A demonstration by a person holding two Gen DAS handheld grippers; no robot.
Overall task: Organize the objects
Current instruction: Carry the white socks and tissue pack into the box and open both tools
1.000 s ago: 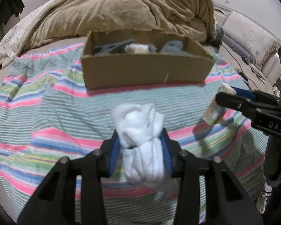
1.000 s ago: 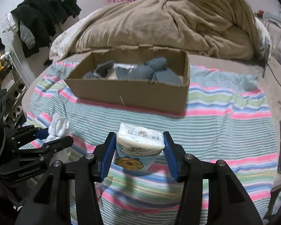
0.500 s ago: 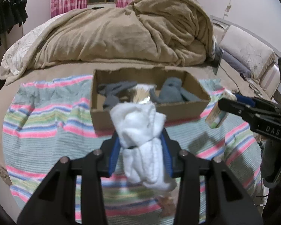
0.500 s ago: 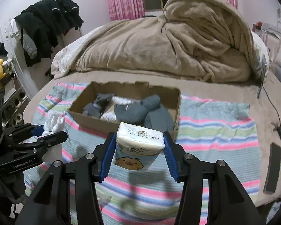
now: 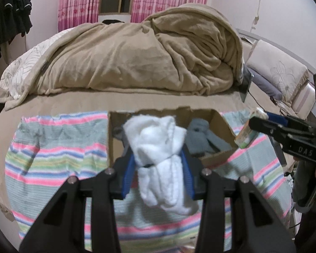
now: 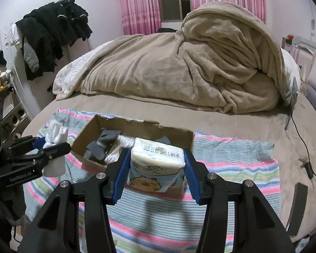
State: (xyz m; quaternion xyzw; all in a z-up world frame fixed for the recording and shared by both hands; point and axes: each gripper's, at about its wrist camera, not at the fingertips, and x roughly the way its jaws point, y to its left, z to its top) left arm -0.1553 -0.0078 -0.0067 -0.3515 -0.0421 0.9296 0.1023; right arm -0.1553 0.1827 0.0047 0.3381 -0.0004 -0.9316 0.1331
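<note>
While both loads are hanging in the air above the striped blanket (image 5: 52, 156) on the bed, the cardboard box (image 5: 219, 124) is lying ahead of and below each hand-held gripper, and that is the relation the next move turns on. The left hand-held gripper (image 5: 158, 164) is clamping a bundle of white socks (image 5: 155, 141), whose long axis is running roughly upright between the blue pads, its loose end drooping below them. In the left wrist view the bundle is overlapping the left half of the box, so this side looks the nearer to a drop. The right hand-held gripper (image 6: 157, 166) is squeezing a tissue pack (image 6: 155, 164) across its width, printed face toward the camera, and it is sitting in front of the box's near right portion (image 6: 137, 126). Grey socks (image 5: 200, 137) are already lying inside the box, toward its right. I judge each load needs to travel forward and down; the box's long axis is running left to right, leaving each hand its own end.
</note>
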